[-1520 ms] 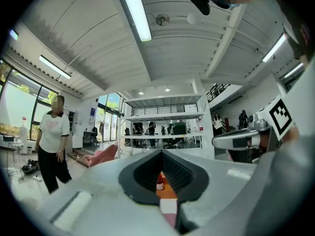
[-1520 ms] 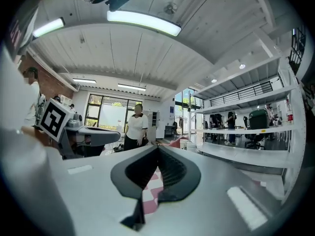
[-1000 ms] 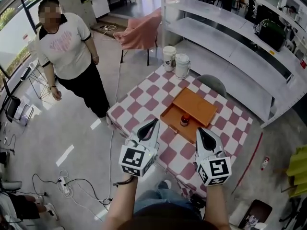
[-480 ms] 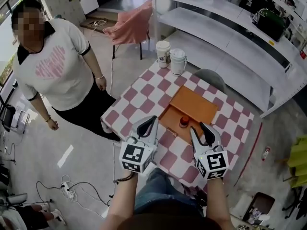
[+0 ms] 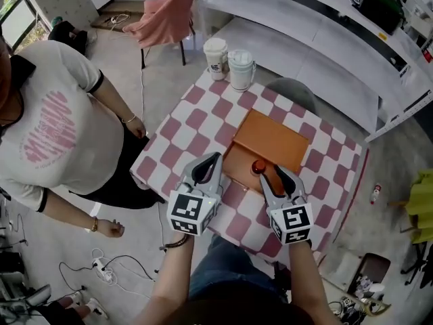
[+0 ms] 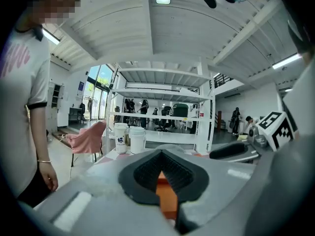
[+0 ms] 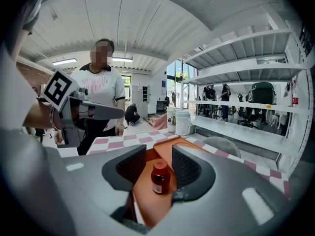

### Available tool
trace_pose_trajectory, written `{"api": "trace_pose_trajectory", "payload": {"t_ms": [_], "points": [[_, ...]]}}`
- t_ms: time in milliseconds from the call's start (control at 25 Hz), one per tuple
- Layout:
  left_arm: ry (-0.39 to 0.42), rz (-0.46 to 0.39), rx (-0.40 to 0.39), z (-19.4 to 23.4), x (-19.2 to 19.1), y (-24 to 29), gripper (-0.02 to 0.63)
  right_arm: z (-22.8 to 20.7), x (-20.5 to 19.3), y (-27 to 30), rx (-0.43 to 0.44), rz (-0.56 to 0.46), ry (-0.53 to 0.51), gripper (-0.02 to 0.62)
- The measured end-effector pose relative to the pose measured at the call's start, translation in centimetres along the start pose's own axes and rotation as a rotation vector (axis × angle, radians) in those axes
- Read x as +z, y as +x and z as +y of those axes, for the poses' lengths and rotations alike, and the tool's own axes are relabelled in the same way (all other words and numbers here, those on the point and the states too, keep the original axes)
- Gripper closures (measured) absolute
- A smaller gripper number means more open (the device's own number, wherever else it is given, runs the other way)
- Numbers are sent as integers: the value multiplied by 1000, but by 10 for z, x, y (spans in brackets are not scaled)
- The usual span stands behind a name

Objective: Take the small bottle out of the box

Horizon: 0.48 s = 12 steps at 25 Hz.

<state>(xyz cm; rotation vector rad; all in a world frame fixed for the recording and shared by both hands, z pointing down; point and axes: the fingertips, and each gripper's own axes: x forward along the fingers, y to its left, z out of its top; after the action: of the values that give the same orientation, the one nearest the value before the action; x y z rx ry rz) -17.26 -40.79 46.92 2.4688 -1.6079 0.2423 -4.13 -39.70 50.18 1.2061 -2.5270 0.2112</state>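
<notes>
Inside the box (image 5: 270, 139) stands the small bottle (image 5: 258, 166) (label unreadable).

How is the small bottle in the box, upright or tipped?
Upright: the small bottle stands on its base on the box floor, red cap on top.

The grey left gripper (image 5: 211, 160) and right gripper (image 5: 273, 172) bear black-and-white marker cubes (image 5: 192, 214).
</notes>
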Motion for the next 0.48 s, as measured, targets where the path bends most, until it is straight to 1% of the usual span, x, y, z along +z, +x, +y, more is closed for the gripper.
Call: {"api": "trace_pose_trajectory", "payload": {"t_ms": [240, 480], "points": [[-15, 33, -32, 10, -19, 20, 609, -6, -30, 28, -26, 63, 13, 434], [-39, 61, -59, 14, -38, 37, 609, -8, -51, 48, -48, 87, 33, 434]]}}
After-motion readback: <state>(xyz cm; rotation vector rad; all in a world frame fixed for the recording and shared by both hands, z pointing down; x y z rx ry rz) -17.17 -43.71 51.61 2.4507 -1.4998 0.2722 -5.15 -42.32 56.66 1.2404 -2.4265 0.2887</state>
